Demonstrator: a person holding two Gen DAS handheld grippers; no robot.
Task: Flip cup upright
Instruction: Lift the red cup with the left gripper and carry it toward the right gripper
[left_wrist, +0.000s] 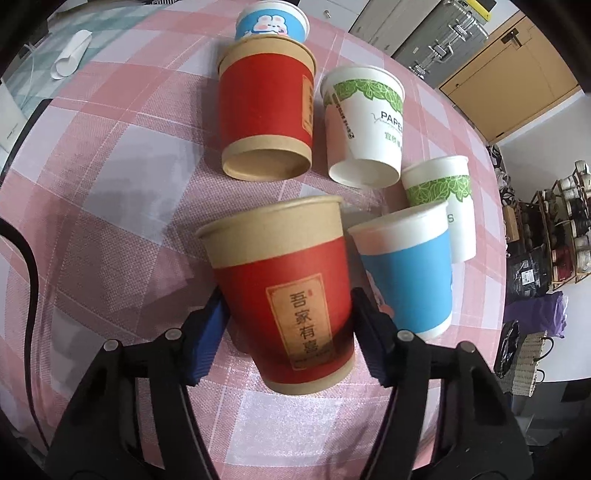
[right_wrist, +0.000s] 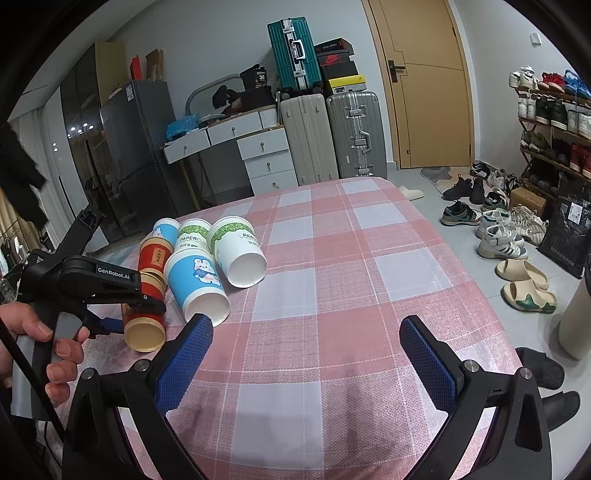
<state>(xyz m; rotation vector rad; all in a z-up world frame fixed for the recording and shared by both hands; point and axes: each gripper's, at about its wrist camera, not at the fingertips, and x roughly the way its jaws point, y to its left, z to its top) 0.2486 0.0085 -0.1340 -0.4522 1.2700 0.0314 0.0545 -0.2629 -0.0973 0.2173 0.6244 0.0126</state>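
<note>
My left gripper (left_wrist: 288, 325) is shut on a red and kraft paper cup (left_wrist: 284, 288), its blue pads pressed on the lower sides. In the right wrist view that cup (right_wrist: 144, 325) lies tilted on its side, mouth toward the camera, with the left gripper (right_wrist: 122, 306) clamped on it. Beside it lie a blue rabbit cup (left_wrist: 410, 273) (right_wrist: 195, 284), a second red cup (left_wrist: 266, 110) (right_wrist: 153, 256), two white leaf-print cups (left_wrist: 365, 125) (right_wrist: 240, 254) and another blue cup (left_wrist: 271, 22). My right gripper (right_wrist: 306, 354) is open and empty over the pink checked tablecloth (right_wrist: 332, 258).
A white rolled paper (left_wrist: 72, 53) lies at the table's far left. Suitcases (right_wrist: 332, 136), a drawer unit (right_wrist: 266, 155), a door (right_wrist: 424, 81), and shoes with a rack (right_wrist: 535, 147) stand beyond the table edge.
</note>
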